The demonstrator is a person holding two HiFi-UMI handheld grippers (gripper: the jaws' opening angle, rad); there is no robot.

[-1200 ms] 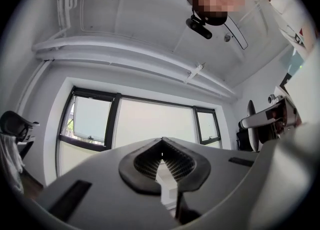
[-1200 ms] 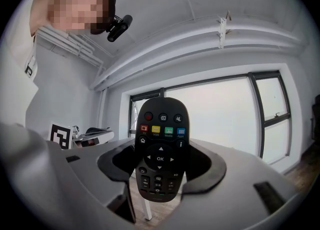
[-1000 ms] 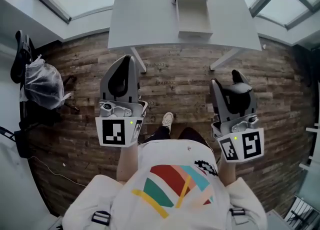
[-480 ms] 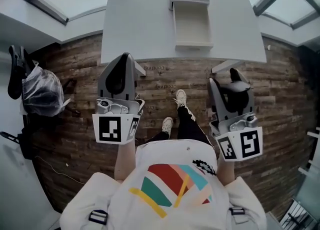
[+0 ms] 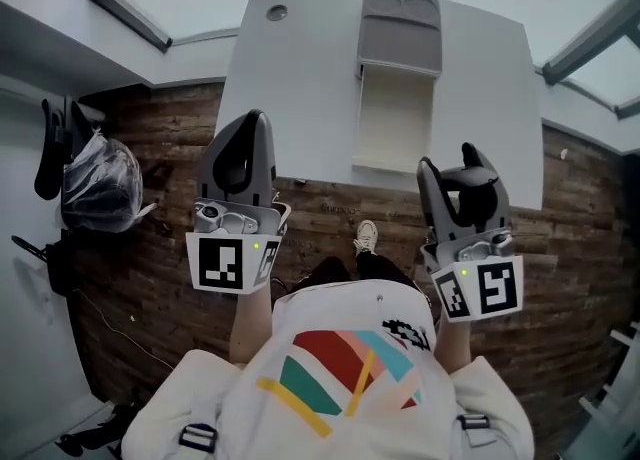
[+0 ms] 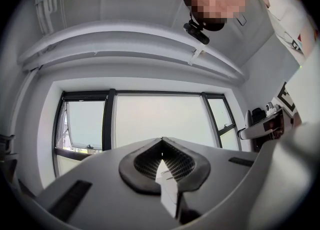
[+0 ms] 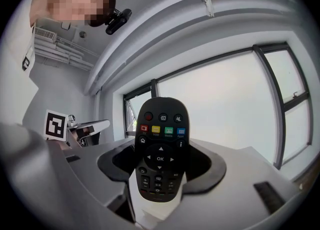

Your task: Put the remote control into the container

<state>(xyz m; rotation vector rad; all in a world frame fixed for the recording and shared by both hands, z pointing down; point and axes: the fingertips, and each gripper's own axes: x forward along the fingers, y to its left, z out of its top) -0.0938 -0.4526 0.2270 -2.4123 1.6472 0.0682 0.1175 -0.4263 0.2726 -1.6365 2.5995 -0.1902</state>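
So how far along is the task?
— Partly: my right gripper [image 5: 458, 188] clamps the remote control [image 7: 160, 151] by its lower end. The container [image 5: 393, 118] on the table [image 5: 300, 78] stands well apart, seemingly empty. My left gripper [image 6: 161, 160] is closed on nothing.

Orientation?
— Long axis along the jaws, power-button end outward, buttons facing the camera.

A bright office-like room: white bench [image 5: 300, 88], wood-plank floor [image 5: 150, 268], large windows [image 6: 155, 124] under a white ceiling
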